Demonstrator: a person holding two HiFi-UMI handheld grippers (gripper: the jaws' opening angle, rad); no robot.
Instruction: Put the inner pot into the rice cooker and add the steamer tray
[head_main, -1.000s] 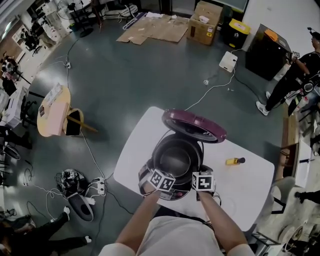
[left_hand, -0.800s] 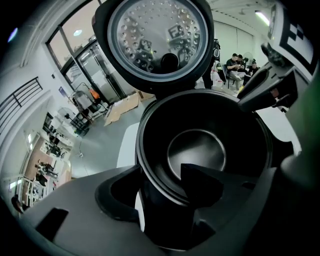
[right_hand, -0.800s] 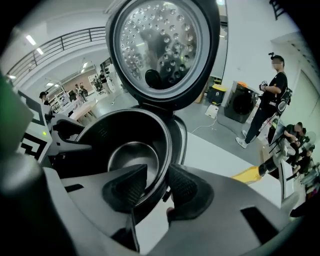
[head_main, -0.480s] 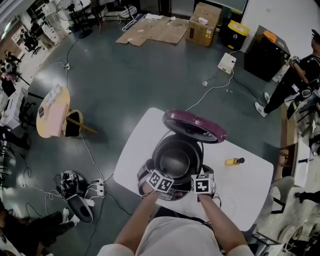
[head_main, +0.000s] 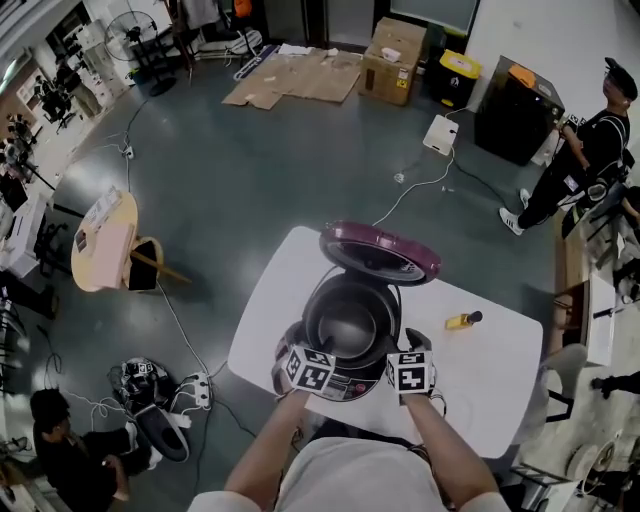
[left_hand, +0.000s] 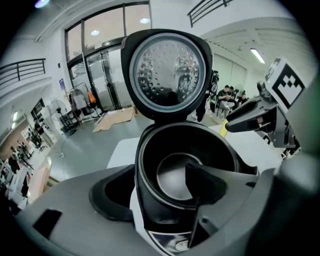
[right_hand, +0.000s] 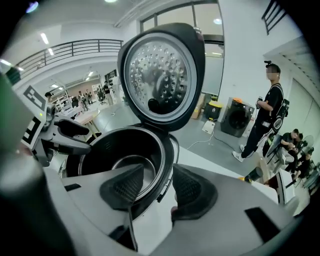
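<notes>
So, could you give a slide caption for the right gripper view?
Right gripper, jaws closing with nothing gripped, above the rim of the inner pot seated in the open rice cooker.

The cooker (left_hand: 135, 215) has a smooth white plastic body with a light gloss. Its lid (head_main: 380, 252) wears a shiny plum-coloured plastic shell, and the inner plate (left_hand: 167, 70) is bright, dimpled metal that throws back the ceiling lights. The pot (left_hand: 172, 177) looks like dark coated metal, satin rather than glossy, with a dull gleam across its bottom and a smooth rim. The table (head_main: 490, 380) is plain white, smooth and matt. The floor (head_main: 250, 180) is grey and smooth with a faint sheen. The flattened cardboard (head_main: 300, 72) and the box (head_main: 390, 60) are dull brown paperboard.
</notes>
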